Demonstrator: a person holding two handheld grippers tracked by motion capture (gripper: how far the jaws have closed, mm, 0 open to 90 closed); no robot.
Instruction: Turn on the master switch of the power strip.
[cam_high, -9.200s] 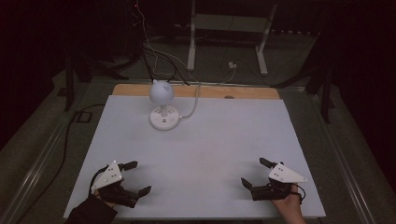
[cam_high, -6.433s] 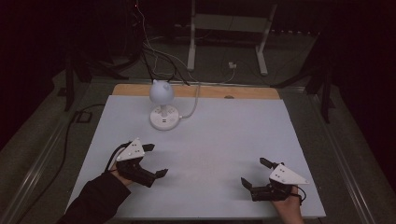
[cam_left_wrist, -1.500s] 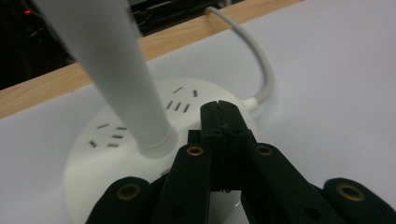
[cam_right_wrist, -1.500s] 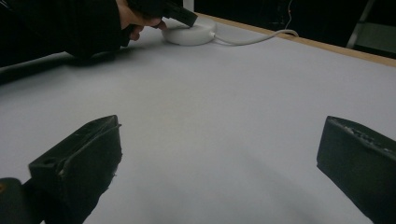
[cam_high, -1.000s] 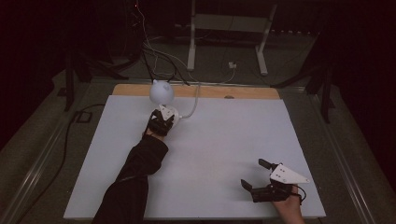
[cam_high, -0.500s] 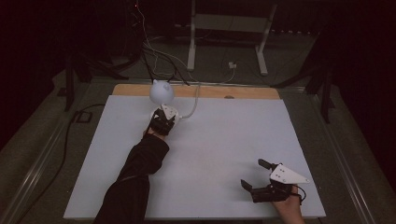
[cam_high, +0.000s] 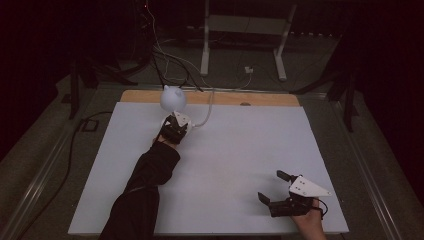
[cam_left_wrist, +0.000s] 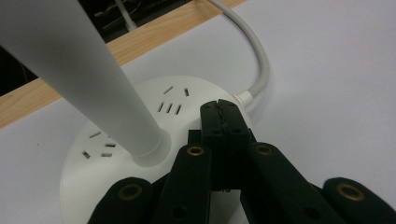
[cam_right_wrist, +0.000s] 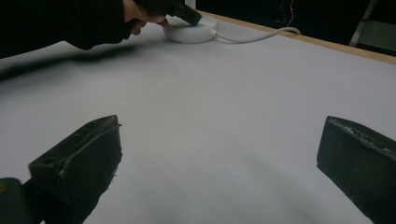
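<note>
Item 1: desk lamp (cam_high: 173, 99). White, with a round head on a tapering stem that rises from a round base (cam_left_wrist: 116, 154). It stands near the far edge of the desk (cam_high: 240, 150), left of the middle. The base top carries groups of short slots, seen in your left gripper view. A white cable (cam_left_wrist: 259, 60) leaves the base on the far side and curves off toward the wooden strip (cam_high: 260, 99) along the desk's back edge.

Item 2: your left tool (cam_left_wrist: 223, 116). Jaws fully closed, the toothed pads meeting with nothing between them. The closed tip sits on or just over the top of the lamp base, just beside the foot of the stem and near the point where the cable comes out. Whether the tip presses on the base or only hovers above it cannot be told. In the high view your dark sleeve (cam_high: 145, 185) stretches up the desk to it.

Item 3: your right tool (cam_high: 282, 192). Jaws spread wide, holding nothing. It rests low near the desk's near right corner, well apart from the lamp, with bare white desk between the two pads in your right gripper view.

Item 4: desk. White top, wooden strip at the far edge.
</note>
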